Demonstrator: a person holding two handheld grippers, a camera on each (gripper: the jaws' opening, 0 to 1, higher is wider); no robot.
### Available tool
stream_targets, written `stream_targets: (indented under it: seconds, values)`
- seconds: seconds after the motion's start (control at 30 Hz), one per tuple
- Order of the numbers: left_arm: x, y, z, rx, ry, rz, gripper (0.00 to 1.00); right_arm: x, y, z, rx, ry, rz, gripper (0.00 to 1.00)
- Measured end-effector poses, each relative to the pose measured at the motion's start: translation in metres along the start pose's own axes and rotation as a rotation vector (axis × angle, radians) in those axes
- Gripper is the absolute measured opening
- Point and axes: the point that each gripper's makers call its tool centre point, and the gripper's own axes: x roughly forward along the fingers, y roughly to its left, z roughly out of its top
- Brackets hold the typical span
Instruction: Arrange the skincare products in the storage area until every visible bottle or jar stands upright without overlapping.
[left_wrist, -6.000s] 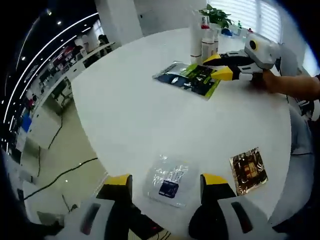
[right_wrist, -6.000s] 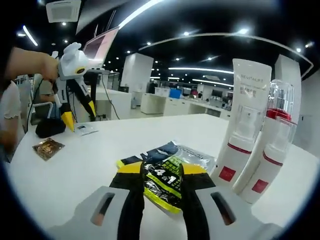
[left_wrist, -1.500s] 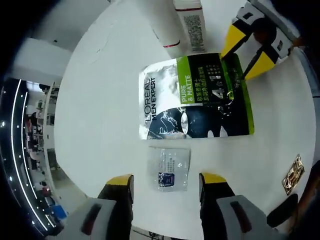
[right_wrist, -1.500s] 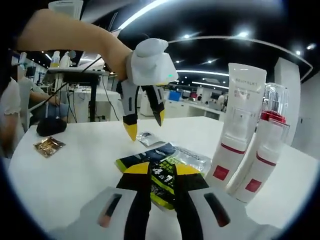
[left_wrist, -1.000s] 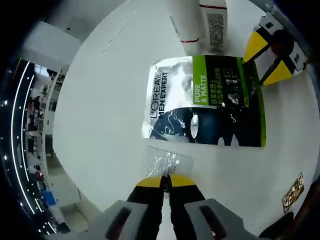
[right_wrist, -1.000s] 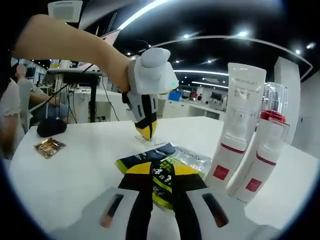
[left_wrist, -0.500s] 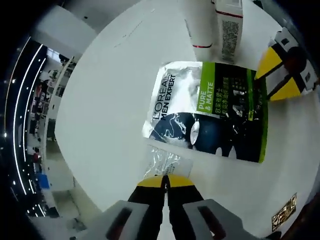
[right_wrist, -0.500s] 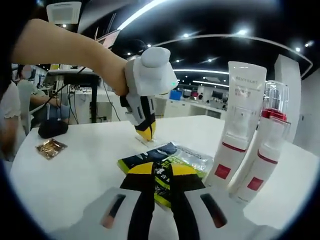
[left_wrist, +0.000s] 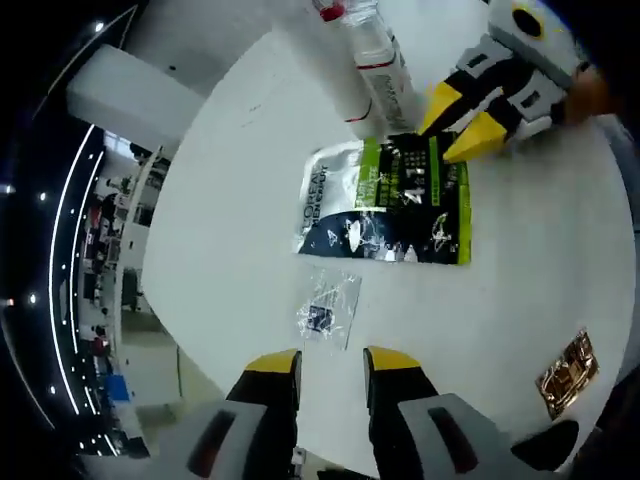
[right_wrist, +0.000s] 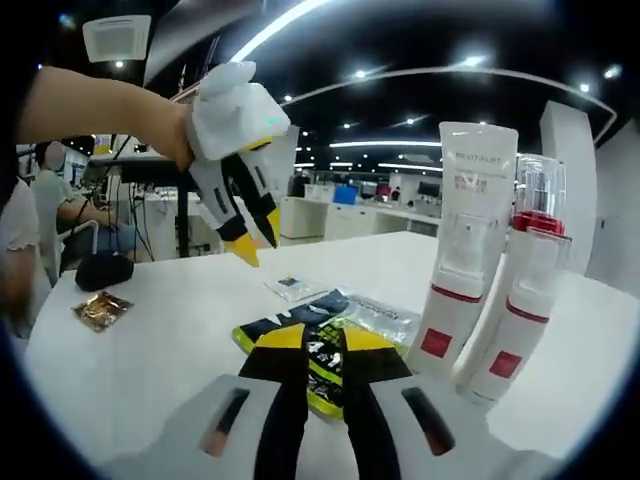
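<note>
A clear small sachet (left_wrist: 328, 308) (right_wrist: 290, 287) lies flat on the white round table (left_wrist: 230, 230), just in front of a large green and black L'Oreal sachet (left_wrist: 390, 205) (right_wrist: 325, 360). My left gripper (left_wrist: 332, 362) (right_wrist: 253, 238) hangs open above the small sachet, nothing between its fingers. My right gripper (right_wrist: 322, 342) (left_wrist: 458, 125) is shut on the near edge of the large sachet. A white tube (right_wrist: 468, 250) (left_wrist: 345, 75) and a clear pump bottle with a red collar (right_wrist: 530, 290) (left_wrist: 385, 60) stand upright beside the large sachet, touching each other.
A gold foil sachet (left_wrist: 565, 368) (right_wrist: 100, 308) lies near the table's edge, with a black object (right_wrist: 100, 268) behind it. A person's arm (right_wrist: 90, 105) holds the left gripper. Desks and monitors fill the room beyond the table.
My left gripper was shut on the small sachet; it has opened, let it go and risen away. The right gripper has stayed shut on the large sachet.
</note>
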Motion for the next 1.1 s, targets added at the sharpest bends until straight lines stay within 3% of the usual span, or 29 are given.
stream_targets:
  seconds: [0.1, 0.13, 0.27, 0.4, 0.47, 0.57, 0.7, 0.77, 0.9, 1.0, 1.1]
  values:
    - [-0.02, -0.009, -0.017, -0.057, -0.006, 0.01, 0.25, 0.001, 0.002, -0.002, -0.007, 0.009, 0.006, 0.1]
    - [-0.028, -0.018, -0.021, -0.103, -0.017, -0.003, 0.25, 0.001, 0.001, -0.002, -0.014, 0.012, 0.001, 0.1]
    - [-0.049, -0.049, -0.028, -0.137, -0.066, -0.034, 0.25, -0.001, -0.003, 0.002, 0.014, -0.01, -0.01, 0.09]
    - [-0.062, -0.085, -0.039, -0.159, -0.032, -0.105, 0.26, 0.002, -0.004, 0.004, 0.016, -0.012, -0.015, 0.09]
    - [-0.065, -0.101, -0.043, -0.126, -0.011, -0.143, 0.29, 0.003, -0.001, 0.005, 0.008, -0.011, 0.0, 0.09]
    - [-0.065, -0.118, -0.04, 0.045, -0.039, -0.176, 0.36, 0.003, 0.0, 0.004, 0.006, -0.011, 0.006, 0.09]
    - [-0.063, -0.145, -0.053, 0.007, 0.035, -0.278, 0.38, 0.005, -0.001, 0.004, 0.003, -0.009, 0.008, 0.09]
    - [-0.061, -0.149, -0.05, -0.041, 0.033, -0.285, 0.4, 0.005, 0.0, 0.004, -0.001, -0.007, 0.012, 0.09]
    - [-0.057, -0.16, -0.042, 0.002, -0.003, -0.295, 0.43, 0.005, 0.005, 0.004, -0.008, -0.006, 0.024, 0.09]
    - [-0.054, -0.172, -0.045, -0.185, 0.061, -0.341, 0.44, 0.005, 0.006, 0.004, -0.01, -0.01, 0.03, 0.09]
    - [-0.051, -0.172, -0.037, -0.28, 0.057, -0.331, 0.47, 0.005, 0.006, 0.005, -0.01, -0.012, 0.03, 0.09]
